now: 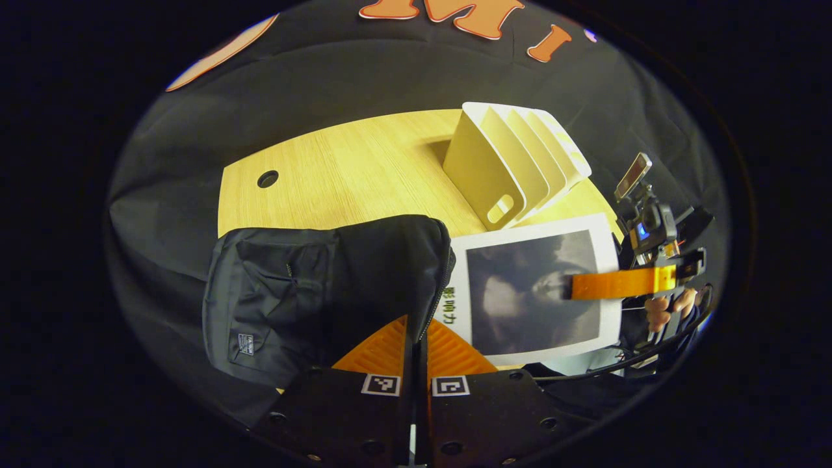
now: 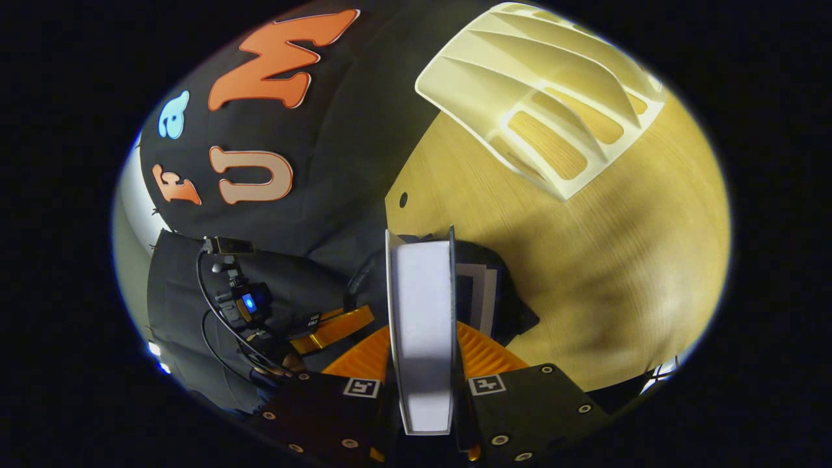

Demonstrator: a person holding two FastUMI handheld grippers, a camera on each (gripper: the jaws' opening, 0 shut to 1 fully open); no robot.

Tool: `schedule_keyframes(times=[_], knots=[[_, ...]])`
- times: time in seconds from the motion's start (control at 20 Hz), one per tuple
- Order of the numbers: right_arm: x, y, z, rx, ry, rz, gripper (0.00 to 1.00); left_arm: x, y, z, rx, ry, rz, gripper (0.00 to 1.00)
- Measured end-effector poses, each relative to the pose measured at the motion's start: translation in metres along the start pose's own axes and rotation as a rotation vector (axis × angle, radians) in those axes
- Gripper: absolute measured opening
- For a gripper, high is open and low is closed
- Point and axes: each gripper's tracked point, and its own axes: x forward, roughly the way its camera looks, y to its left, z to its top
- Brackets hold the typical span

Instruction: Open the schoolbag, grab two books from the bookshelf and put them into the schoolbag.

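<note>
Black fabric schoolbag [image 1: 312, 292] lies near on the wooden table [image 1: 364, 169], mouth pinched open by left gripper [image 1: 416, 338]. Right gripper [image 2: 422, 364] clamps a white-covered book [image 2: 422, 312] at the opening; white slotted bookshelf [image 1: 513, 162] far right, emptied. One book apparently already inside.

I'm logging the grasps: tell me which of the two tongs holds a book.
The right tongs, clamped on the white-bordered book beside the schoolbag. The left tongs pinch the schoolbag's zipper edge instead, no book.
</note>
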Motion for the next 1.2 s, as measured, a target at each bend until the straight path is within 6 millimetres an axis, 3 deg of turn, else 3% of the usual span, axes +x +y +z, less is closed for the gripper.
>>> schedule_keyframes(times=[0.2,0.8,1.15,1.2], knots=[[0.033,0.001,-0.014,0.035,0.012,0.066,0.35,-0.001,0.001,0.003,-0.003,0.002,0.000,0.04],[0.123,-0.006,-0.028,0.085,-0.050,0.144,0.35,0.001,-0.013,0.006,0.009,0.004,-0.012,0.04],[0.153,-0.001,-0.026,0.096,-0.037,0.150,0.35,0.003,-0.015,0.004,0.003,0.004,-0.015,0.04],[0.157,0.001,-0.028,0.093,-0.032,0.146,0.44,0.003,-0.015,0.003,0.006,0.007,-0.013,0.04]])
